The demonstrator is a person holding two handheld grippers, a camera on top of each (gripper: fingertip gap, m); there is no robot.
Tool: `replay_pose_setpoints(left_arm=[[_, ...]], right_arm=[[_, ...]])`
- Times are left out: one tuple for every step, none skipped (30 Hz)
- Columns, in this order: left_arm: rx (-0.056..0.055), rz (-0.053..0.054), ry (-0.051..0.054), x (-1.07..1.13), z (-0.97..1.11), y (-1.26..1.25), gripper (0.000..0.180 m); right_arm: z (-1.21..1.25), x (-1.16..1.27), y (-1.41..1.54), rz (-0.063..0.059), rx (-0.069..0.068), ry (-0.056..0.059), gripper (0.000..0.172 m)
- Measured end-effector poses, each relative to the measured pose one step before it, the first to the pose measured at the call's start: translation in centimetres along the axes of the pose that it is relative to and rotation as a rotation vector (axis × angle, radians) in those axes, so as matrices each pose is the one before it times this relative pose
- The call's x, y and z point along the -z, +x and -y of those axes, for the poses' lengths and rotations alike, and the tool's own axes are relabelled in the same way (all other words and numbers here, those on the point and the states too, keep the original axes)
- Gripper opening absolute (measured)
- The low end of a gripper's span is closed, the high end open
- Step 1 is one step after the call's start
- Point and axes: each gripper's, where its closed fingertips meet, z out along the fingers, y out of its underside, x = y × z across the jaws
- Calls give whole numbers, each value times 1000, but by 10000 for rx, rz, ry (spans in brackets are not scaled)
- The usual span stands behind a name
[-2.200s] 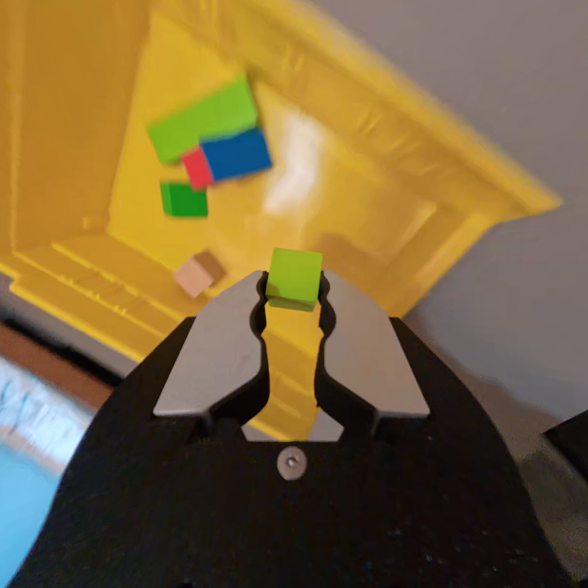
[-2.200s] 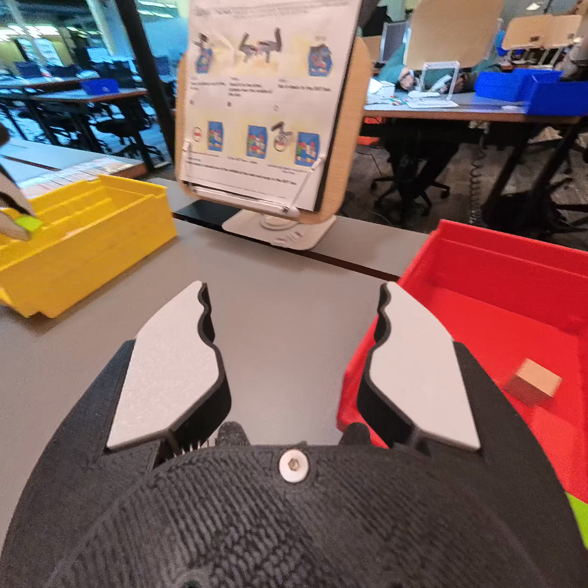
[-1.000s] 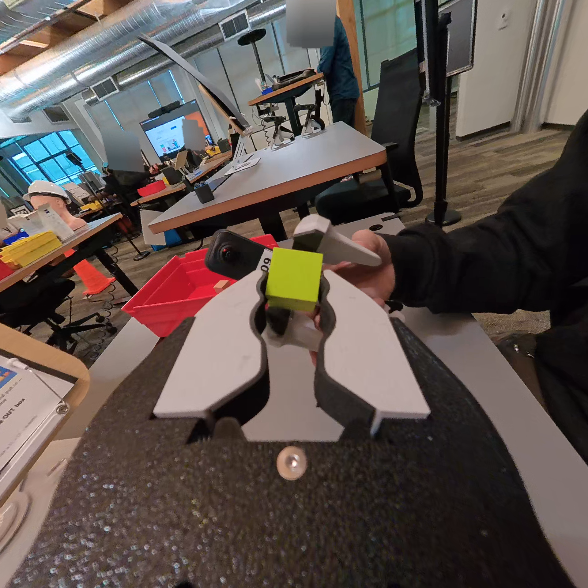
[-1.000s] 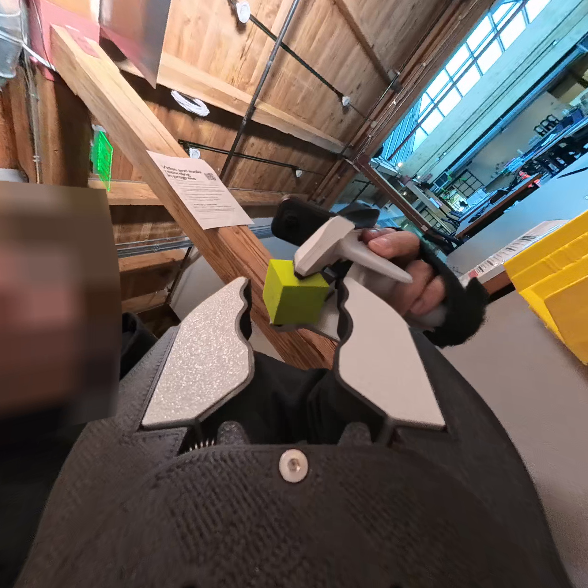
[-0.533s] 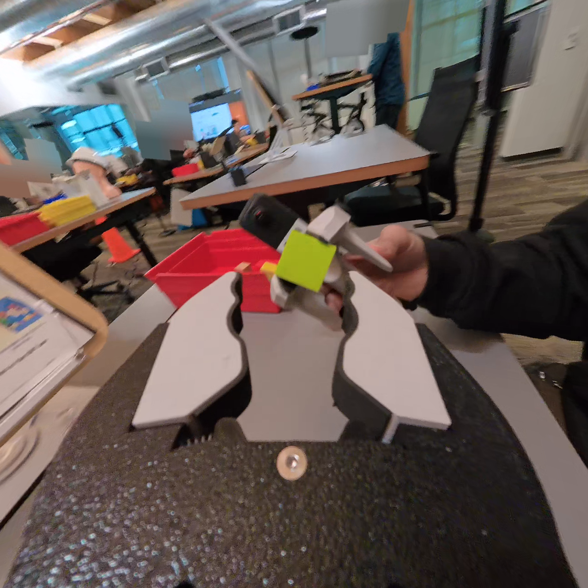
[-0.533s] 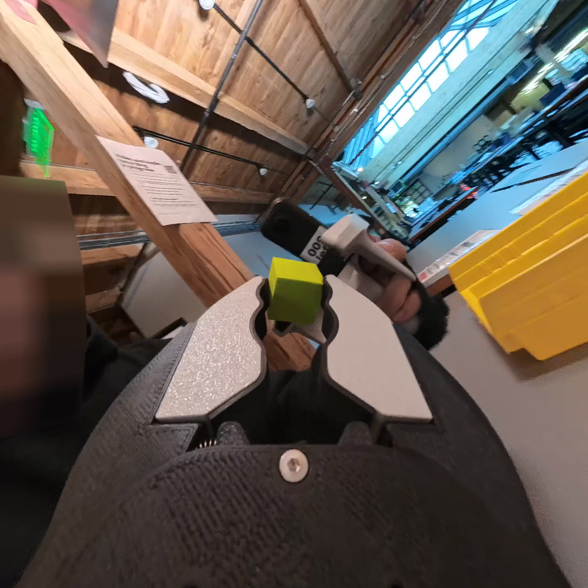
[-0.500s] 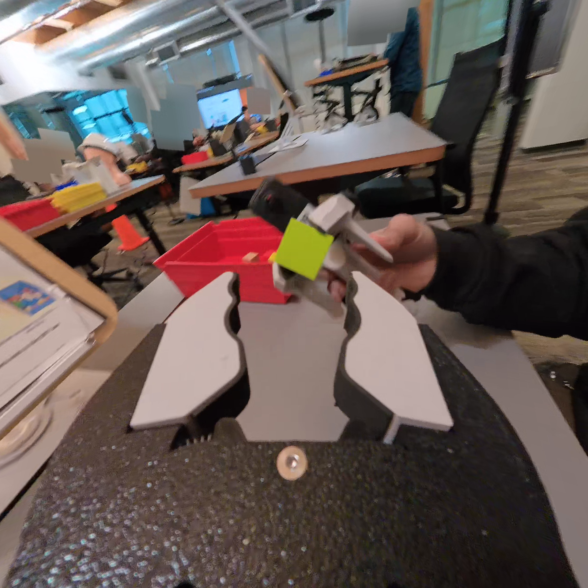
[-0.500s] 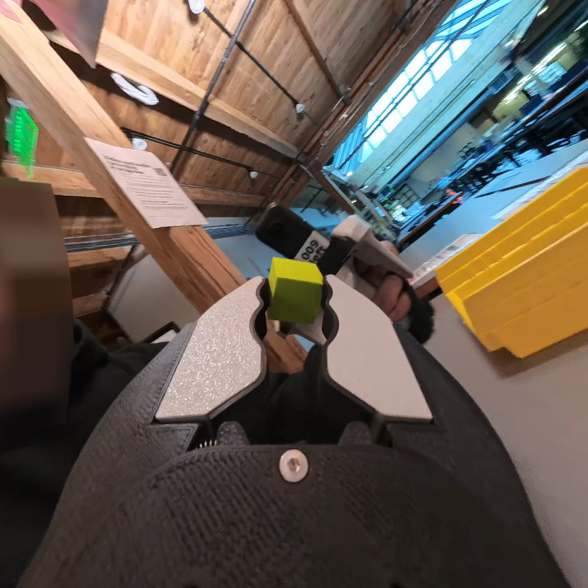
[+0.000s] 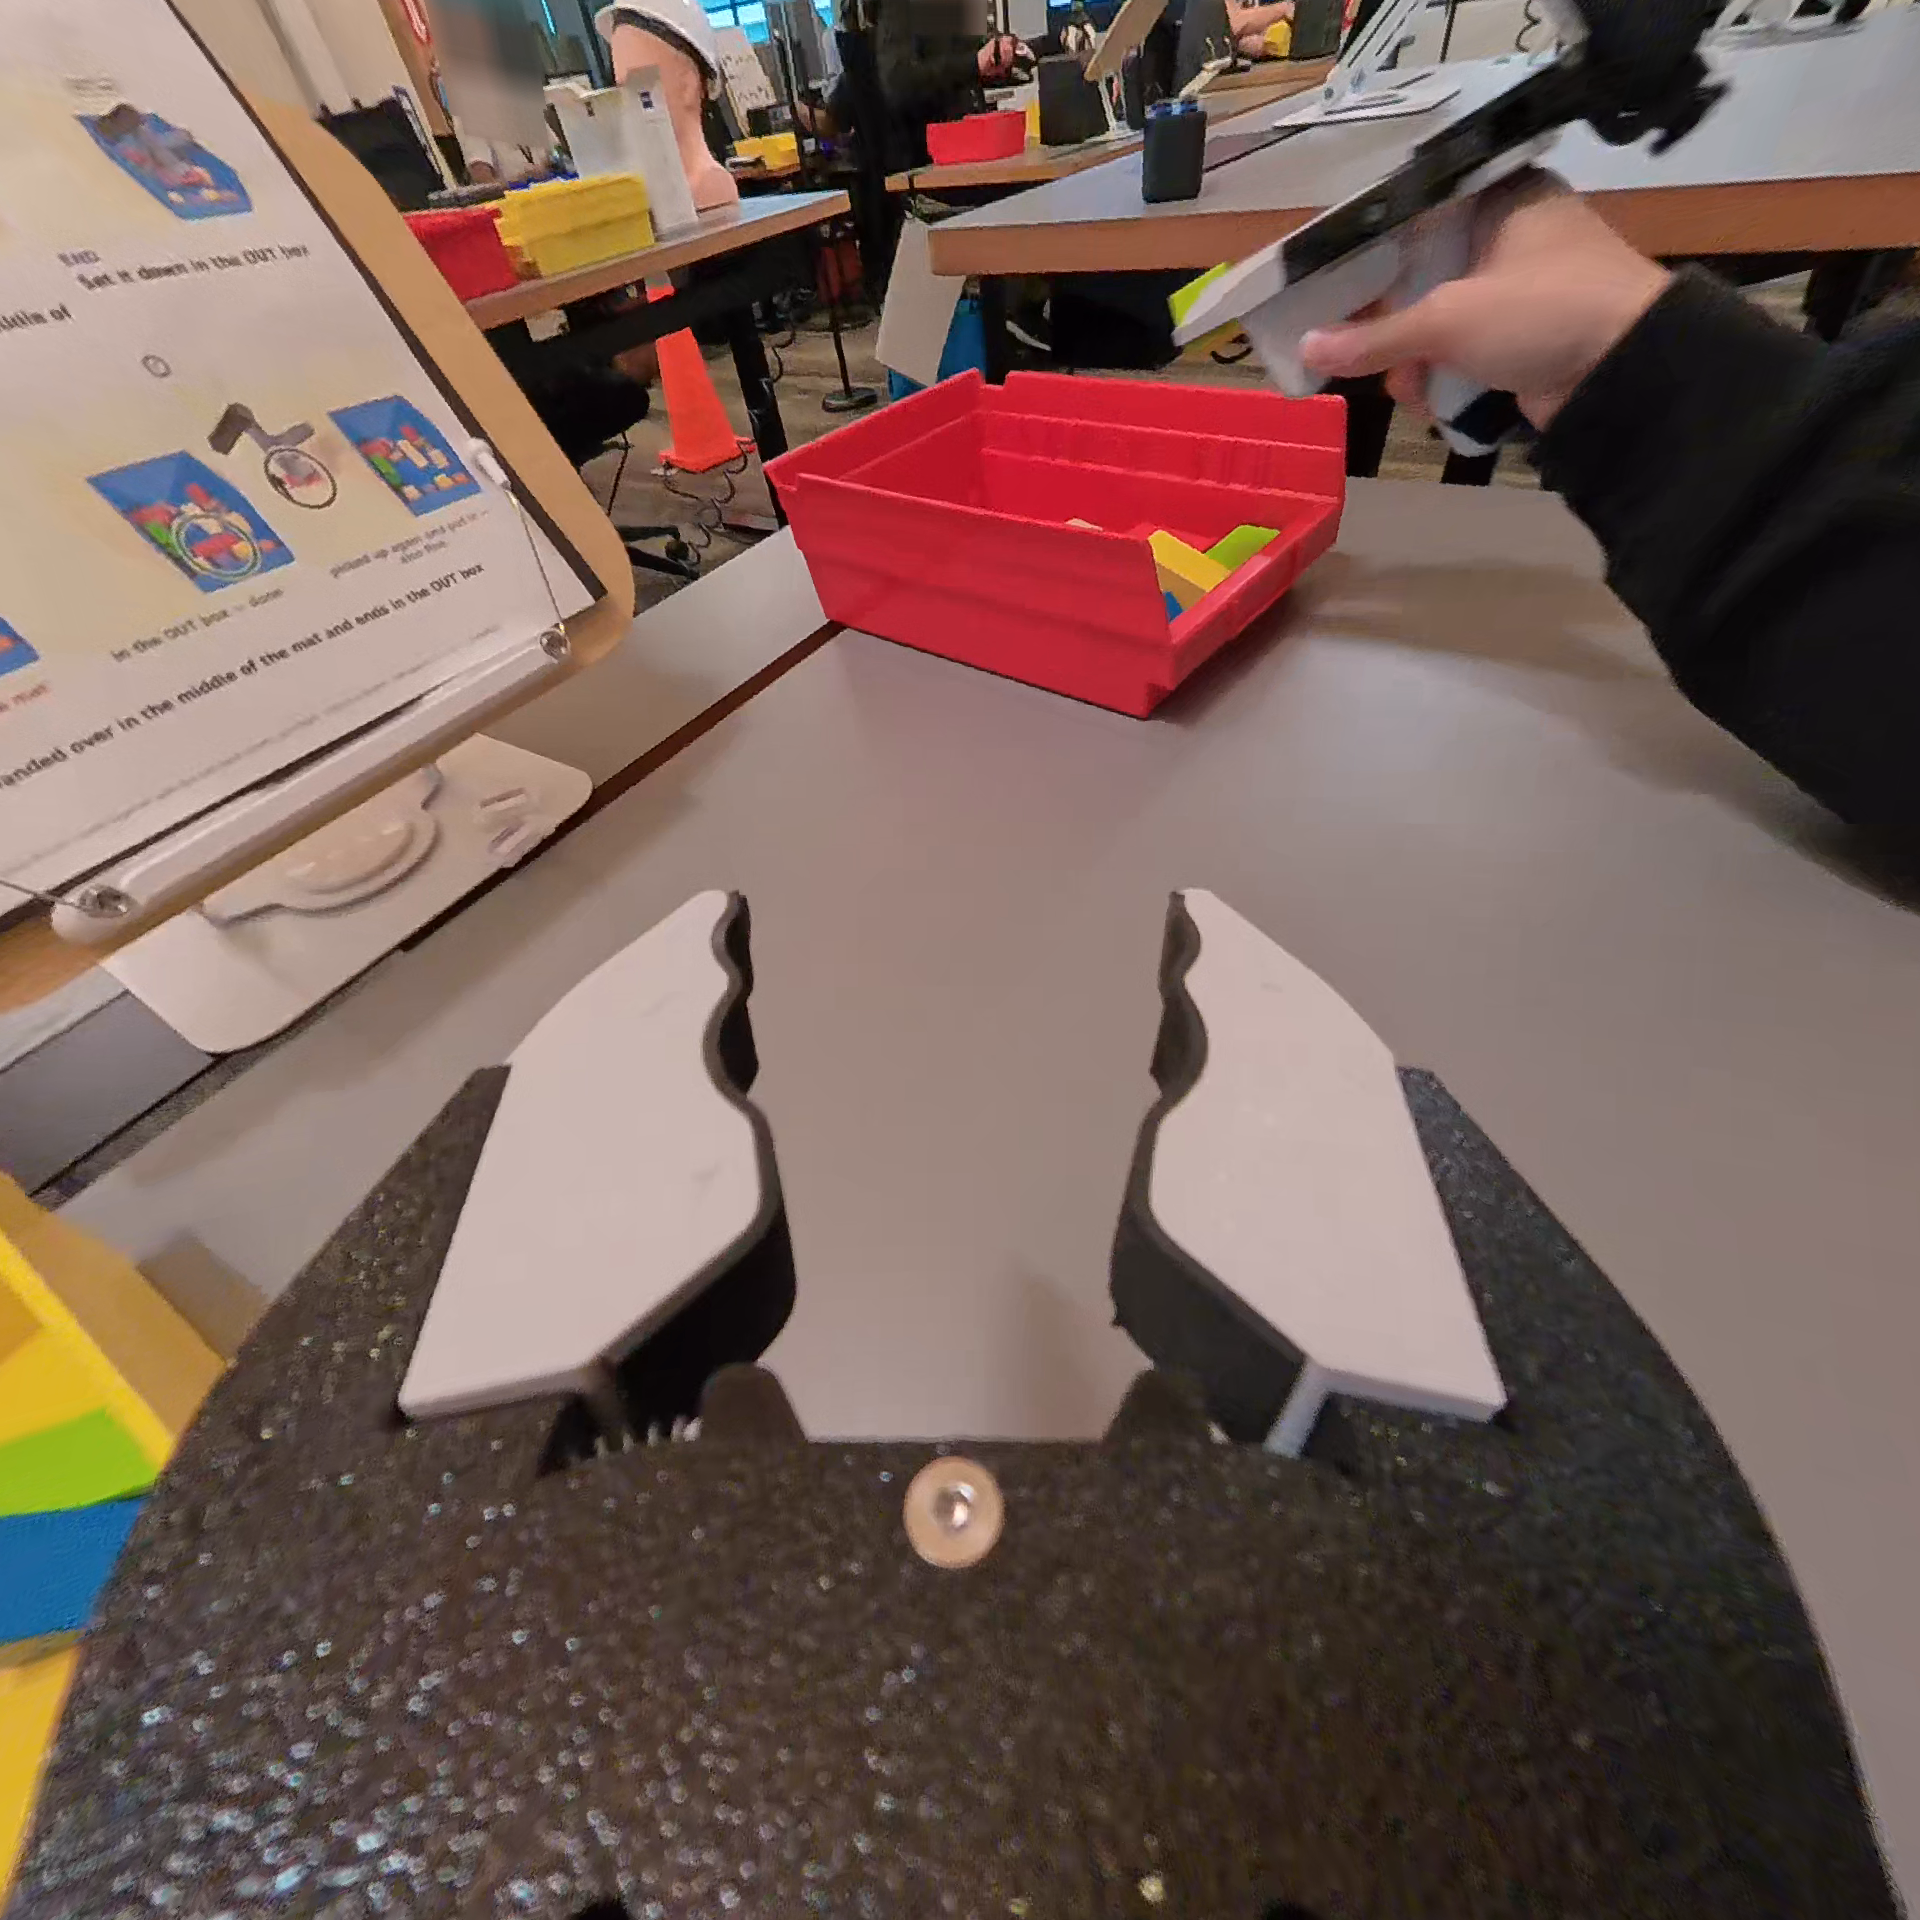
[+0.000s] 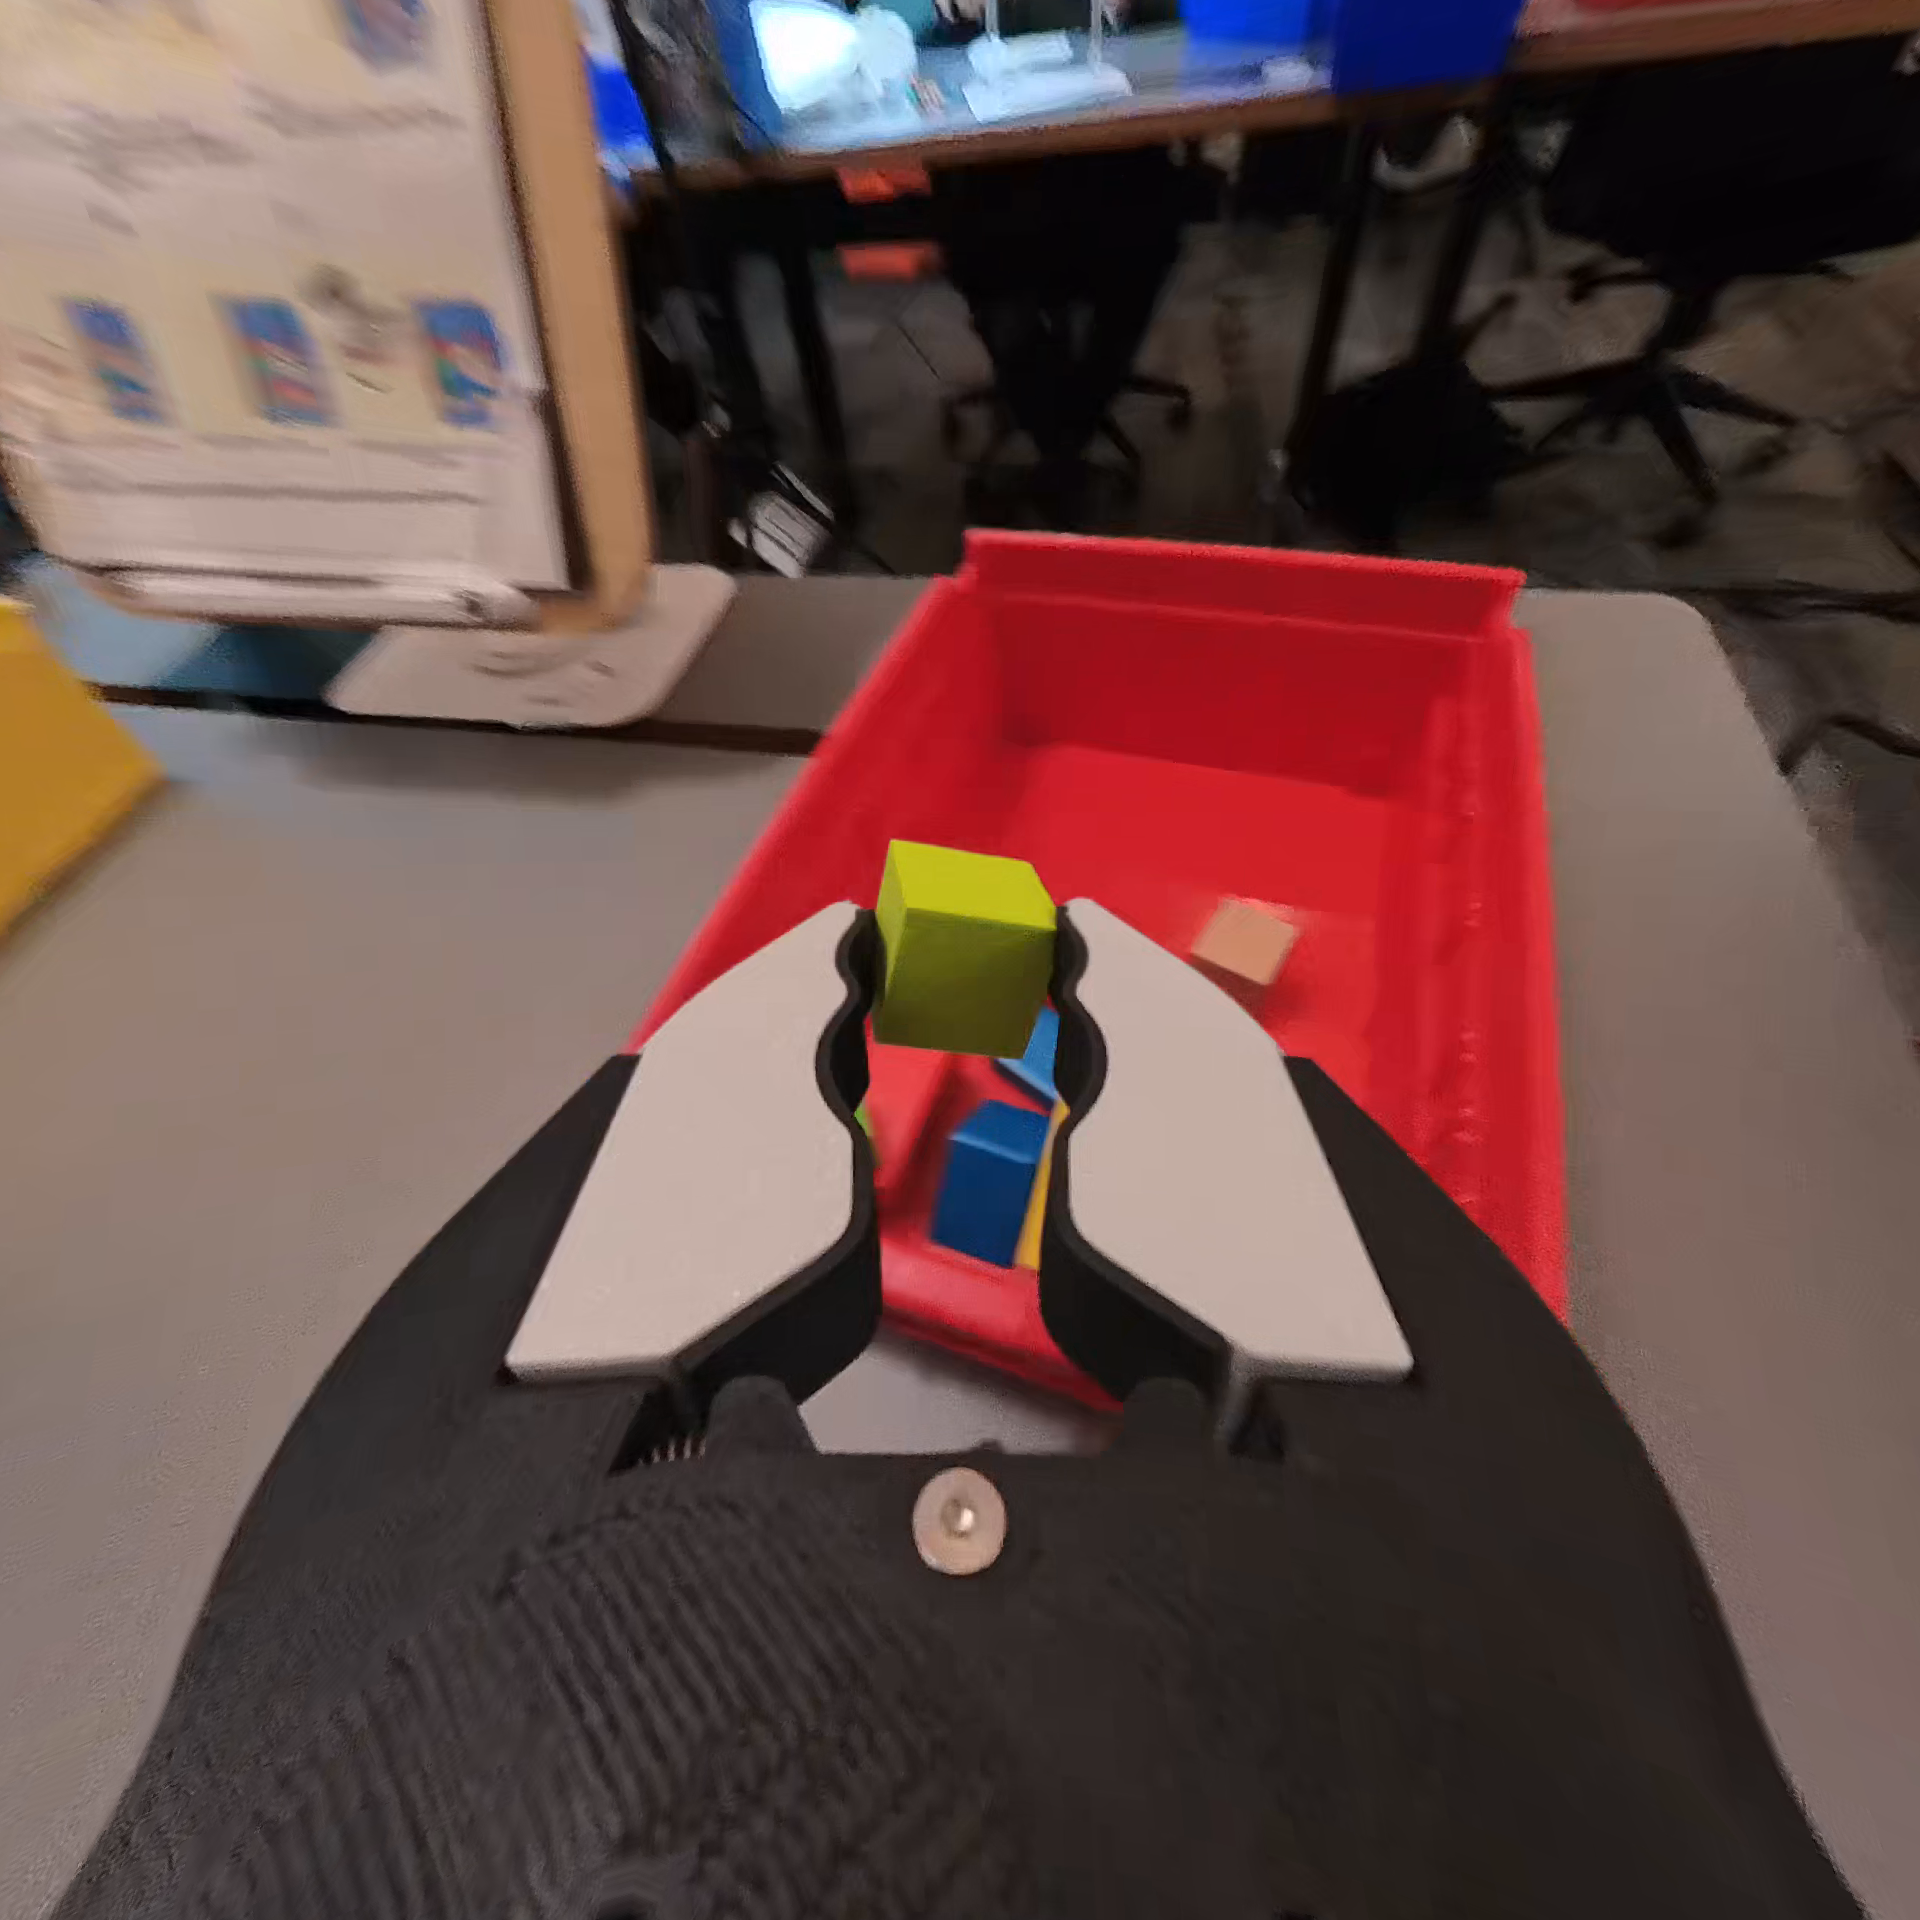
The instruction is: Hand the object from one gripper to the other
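Right hand-held gripper [image 10: 961,940] clamping the lime-green cube [image 10: 961,951] between both pads, hanging above the near end of the red bin [image 10: 1496,935]; blue blocks [image 10: 987,1179] and a tan block [image 10: 1244,940] lying inside that bin. Left hand-held gripper [image 9: 956,940] gaping wide with nothing between its fingers, hovering over the bare grey desk [image 9: 987,790]; instruction board [image 9: 260,416] standing to its left.
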Motion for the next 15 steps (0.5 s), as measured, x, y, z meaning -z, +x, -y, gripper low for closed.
replay_pose_setpoints(left_arm=[[105,-37,-25,93,-291,124,74],[119,40,-53,10,-346,5,74],[122,68,-107,-47,-422,-51,74],[85,-41,-124,-70,-449,108,74],[49,-109,-97,-97,-396,222,74],[54,-41,-111,-67,-357,139,75],[51,23,-145,-56,-344,44,75],[13,27,-161,-33,-334,32,75],[-14,71,-167,2,-308,-36,75],[-17,161,-179,32,-341,-185,75],[-27,192,-199,64,-406,-252,75],[-46,153,-200,95,-444,-234,75],[-44,191,-146,165,-393,-321,75],[-39,312,-47,272,-243,-533,74],[-49,326,6,420,-151,-652,72]], right_arm=[[-426,-1164,1353,-335,175,-514,33],[-574,-1288,998,-254,177,-654,33],[-425,-1268,617,-162,187,-632,33],[-90,-1245,568,-248,218,-411,33],[-148,-1256,397,-196,207,-417,33],[-392,-1294,59,-3,184,-578,33],[-424,-1232,134,-68,162,-571,33],[-458,-1056,58,-62,160,-522,33],[-332,-806,-40,-36,168,-396,33],[-88,-602,126,-175,149,-173,33],[16,-433,184,-214,136,-21,34],[-84,-325,10,-97,100,-28,34],[-238,-254,-73,-6,64,-124,35],[-293,-129,-255,98,44,-146,40],[-172,43,-272,73,13,-5,53]])
